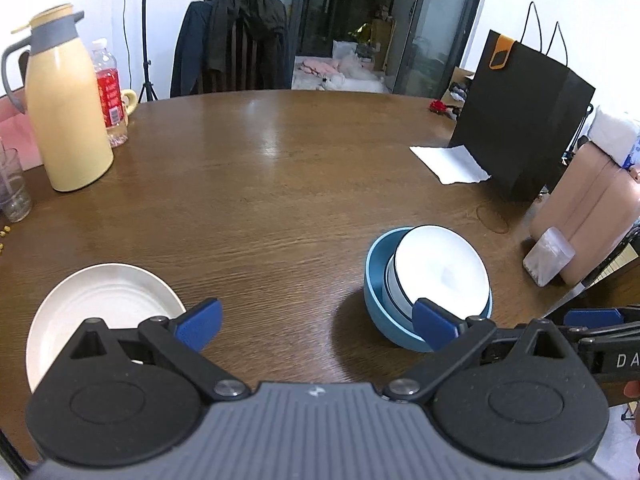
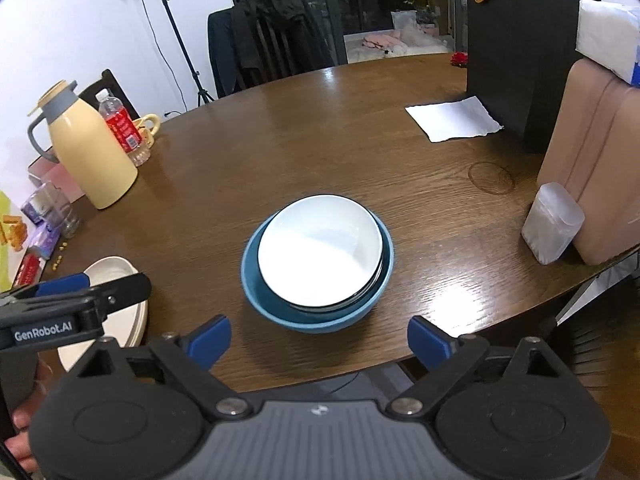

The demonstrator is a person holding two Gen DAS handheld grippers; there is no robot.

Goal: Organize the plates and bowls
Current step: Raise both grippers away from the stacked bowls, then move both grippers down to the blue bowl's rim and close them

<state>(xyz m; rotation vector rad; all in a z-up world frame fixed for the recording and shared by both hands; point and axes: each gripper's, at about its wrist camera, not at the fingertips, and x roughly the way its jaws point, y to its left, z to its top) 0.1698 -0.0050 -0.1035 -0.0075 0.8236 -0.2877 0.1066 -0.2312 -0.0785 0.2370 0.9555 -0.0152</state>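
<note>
A white bowl (image 2: 320, 248) with a dark rim is nested, slightly tilted, inside a blue bowl (image 2: 280, 312) near the table's front edge. The same pair shows in the left wrist view: white bowl (image 1: 440, 268), blue bowl (image 1: 380, 316). A cream plate (image 1: 100, 304) lies to the left; its edge (image 2: 116, 268) shows in the right wrist view. My left gripper (image 1: 316, 322) is open over bare wood between plate and bowls, nothing in it. My right gripper (image 2: 320, 340) is open just short of the blue bowl, empty. Each gripper shows at the other view's edge.
On the round wooden table (image 1: 260, 184) stand a cream thermos (image 1: 64, 112), a water bottle (image 1: 110, 92) and a glass (image 1: 14, 188) at the left. A black paper bag (image 1: 516, 120), a white napkin (image 1: 452, 164), a tan box (image 1: 592, 208) and a clear container (image 1: 548, 256) crowd the right.
</note>
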